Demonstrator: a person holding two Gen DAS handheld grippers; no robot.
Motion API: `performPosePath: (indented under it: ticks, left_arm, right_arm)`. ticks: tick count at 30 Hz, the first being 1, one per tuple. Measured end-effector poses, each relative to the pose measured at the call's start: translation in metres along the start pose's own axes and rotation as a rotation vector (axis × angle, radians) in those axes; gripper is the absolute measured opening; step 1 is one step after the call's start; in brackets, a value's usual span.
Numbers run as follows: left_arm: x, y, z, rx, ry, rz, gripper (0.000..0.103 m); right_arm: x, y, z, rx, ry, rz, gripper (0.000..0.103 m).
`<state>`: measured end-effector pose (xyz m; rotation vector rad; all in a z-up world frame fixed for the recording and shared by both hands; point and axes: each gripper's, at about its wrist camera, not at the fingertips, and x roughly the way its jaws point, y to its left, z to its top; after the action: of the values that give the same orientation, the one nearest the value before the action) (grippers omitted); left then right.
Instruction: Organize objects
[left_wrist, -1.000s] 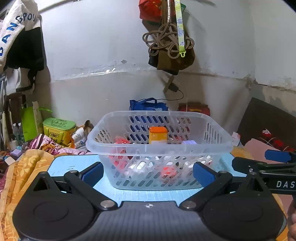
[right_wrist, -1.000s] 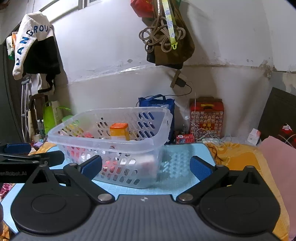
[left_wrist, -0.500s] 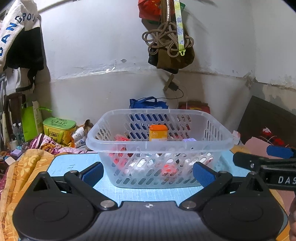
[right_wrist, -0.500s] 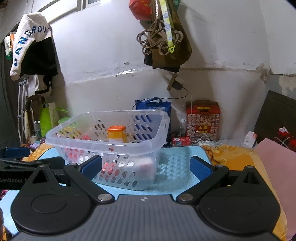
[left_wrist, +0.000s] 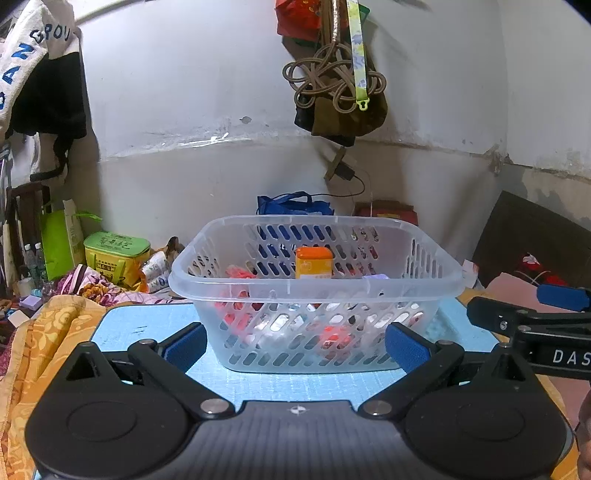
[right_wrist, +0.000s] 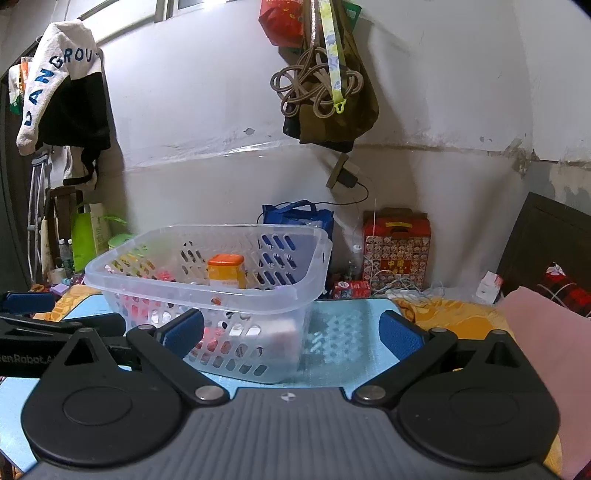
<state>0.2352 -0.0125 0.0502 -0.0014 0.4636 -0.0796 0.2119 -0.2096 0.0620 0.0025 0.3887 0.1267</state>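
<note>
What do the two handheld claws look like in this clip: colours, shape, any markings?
Both are matte black plastic. The left claw and right claw each have two angled link arms with silver pivot screws, round black discs at the base, a ribbed grey body and blue fingertip pads. White lettering runs along their sides, only partly visible.

Clear basket (left_wrist: 314, 291) on blue mat (left_wrist: 147, 325); contents blurred, maybe orange-lidded jar (left_wrist: 313, 263).

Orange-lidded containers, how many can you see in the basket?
1: the orange-lidded container stands upright near the back wall of the clear basket. Other red and white items lie lower; more may be hidden.
</note>
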Motion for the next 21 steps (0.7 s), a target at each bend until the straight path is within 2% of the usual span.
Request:
performPosePath:
  ticks: [21]
  left_arm:
    - [0.001,0.026,0.002,-0.056,-0.008,0.020,0.103]
  right_arm:
    - [0.001,-0.011,0.002,0.023,0.010,-0.014,0.103]
